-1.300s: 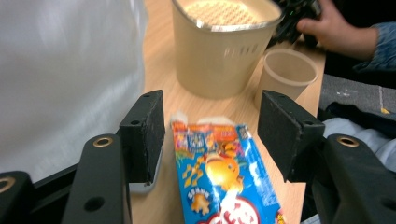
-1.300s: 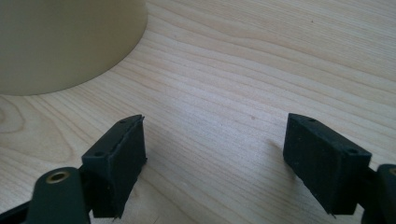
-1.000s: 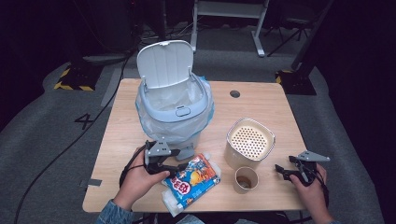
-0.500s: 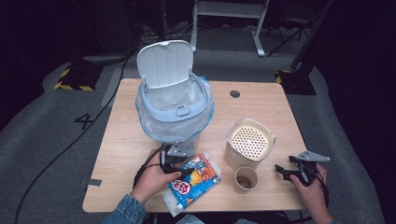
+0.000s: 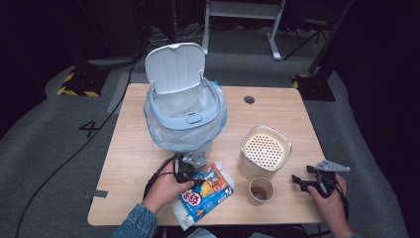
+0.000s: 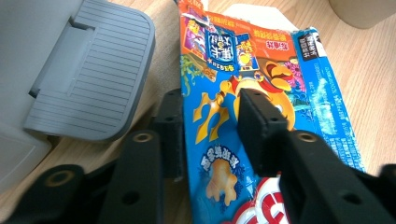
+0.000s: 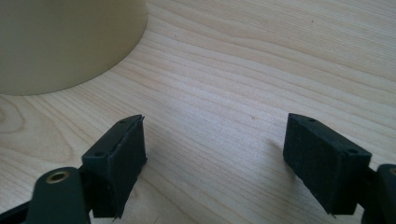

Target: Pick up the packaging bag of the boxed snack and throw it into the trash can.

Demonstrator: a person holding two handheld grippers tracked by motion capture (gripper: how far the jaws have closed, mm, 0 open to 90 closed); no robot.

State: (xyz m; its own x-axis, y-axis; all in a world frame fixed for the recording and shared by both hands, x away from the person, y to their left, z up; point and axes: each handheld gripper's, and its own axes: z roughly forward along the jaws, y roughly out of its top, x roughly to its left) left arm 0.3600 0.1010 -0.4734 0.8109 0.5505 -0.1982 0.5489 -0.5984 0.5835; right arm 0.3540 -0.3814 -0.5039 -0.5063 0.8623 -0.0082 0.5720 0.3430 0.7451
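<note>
A colourful blue and orange snack box [image 5: 205, 191] lies flat near the table's front edge, in front of the bin. My left gripper [image 5: 190, 176] is at the box's upper left edge. In the left gripper view its jaws have just been closing, and the left gripper [image 6: 210, 107] pinches the snack box [image 6: 215, 84], one jaw over the printed face and the other at the edge. My right gripper [image 5: 300, 179] rests at the front right of the table. In the right gripper view the right gripper [image 7: 215, 140] stands open over bare wood.
A pale blue bin [image 5: 183, 119] with a plastic liner and raised lid stands mid-table; its grey pedal [image 6: 88, 70] is beside the box. A cream container with a perforated lid [image 5: 265, 148] and a paper cup [image 5: 261, 190] sit between the grippers. The cream container's wall [image 7: 65, 42] is close.
My left hand has moved right and down onto the snack box, and its jaws have closed on the box's edge. The right hand has kept still.
</note>
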